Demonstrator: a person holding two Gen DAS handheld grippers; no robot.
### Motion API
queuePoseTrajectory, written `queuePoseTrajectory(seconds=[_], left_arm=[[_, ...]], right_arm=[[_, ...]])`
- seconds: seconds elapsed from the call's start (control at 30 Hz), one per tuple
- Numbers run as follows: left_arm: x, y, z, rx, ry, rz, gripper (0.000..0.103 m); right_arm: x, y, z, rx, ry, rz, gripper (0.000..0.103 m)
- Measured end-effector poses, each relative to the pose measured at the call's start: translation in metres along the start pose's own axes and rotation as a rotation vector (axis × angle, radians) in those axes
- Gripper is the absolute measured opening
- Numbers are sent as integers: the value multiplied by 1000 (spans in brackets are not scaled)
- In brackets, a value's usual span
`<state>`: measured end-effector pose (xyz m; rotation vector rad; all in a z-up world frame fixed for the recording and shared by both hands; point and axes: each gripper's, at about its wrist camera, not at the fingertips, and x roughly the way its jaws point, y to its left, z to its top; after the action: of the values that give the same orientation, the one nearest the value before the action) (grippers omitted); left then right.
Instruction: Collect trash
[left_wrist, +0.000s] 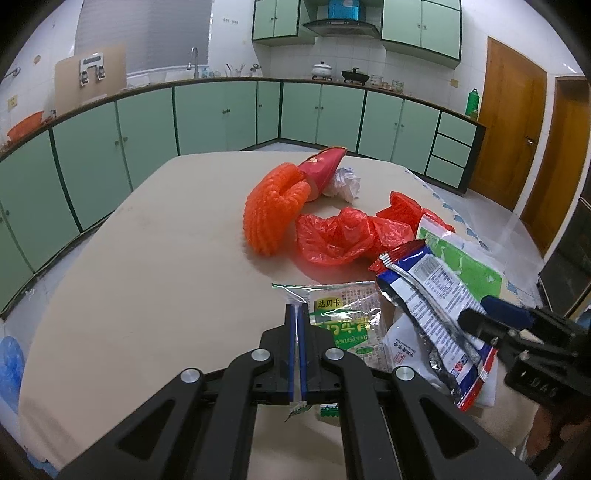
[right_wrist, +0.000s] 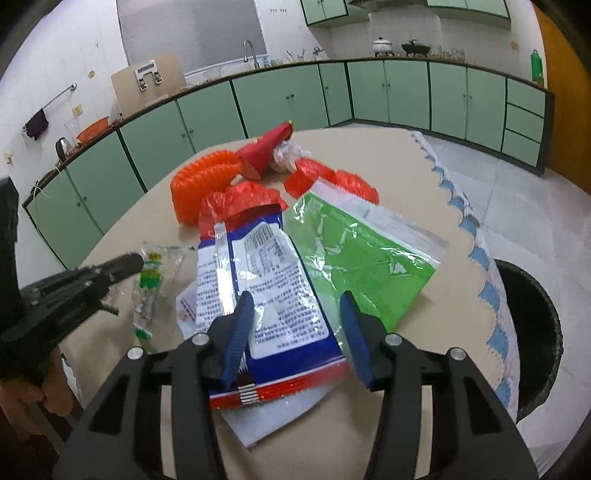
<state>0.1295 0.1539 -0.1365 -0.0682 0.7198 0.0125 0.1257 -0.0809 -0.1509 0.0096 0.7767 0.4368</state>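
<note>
Glossy plastic wrappers — matt tabletop

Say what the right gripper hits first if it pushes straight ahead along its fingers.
Most likely the blue and white wrapper: it already lies between the open fingers of the right gripper and stretches ahead of them. The green bag sits just beyond to the right. Depth is hard to judge through the fisheye.

Beige table bears orange foam net, red bag, wrappers.
</note>
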Motion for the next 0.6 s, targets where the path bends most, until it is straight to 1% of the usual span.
queuePoseTrajectory(seconds=[0.07,0.13,0.17,0.23,0.3,0.33,0.37,0.47,0.5,0.6], left_arm=[[1,0,0,-1,1,-2,2],[2,0,-1,-1,5,-2,2],[3,0,-1,-1,8,-2,2],[4,1,-3,-4,14,1,2],[6,2,-3,-6,20,0,2],[8,2,-4,-6,22,1,2],[8,2,-4,-6,24,1,2],[9,2,-5,-5,28,2,2],[9,2,-5,-5,28,2,2],[9,1,-5,-4,28,0,2]], right_arm=[[4,-3,-4,6,15,-2,48],[9,-6,-7,29,25,4,46],[9,-7,-8,31,17,2,45],[10,-4,-9,9,13,-16,41],[11,-2,-10,-15,9,-33,29],[12,0,-11,-21,7,-38,27],[12,0,-12,-25,4,-52,22],[13,0,-11,-30,1,-68,4],[13,-2,-10,-21,3,-65,2],[10,-10,-6,19,-2,-29,1]])
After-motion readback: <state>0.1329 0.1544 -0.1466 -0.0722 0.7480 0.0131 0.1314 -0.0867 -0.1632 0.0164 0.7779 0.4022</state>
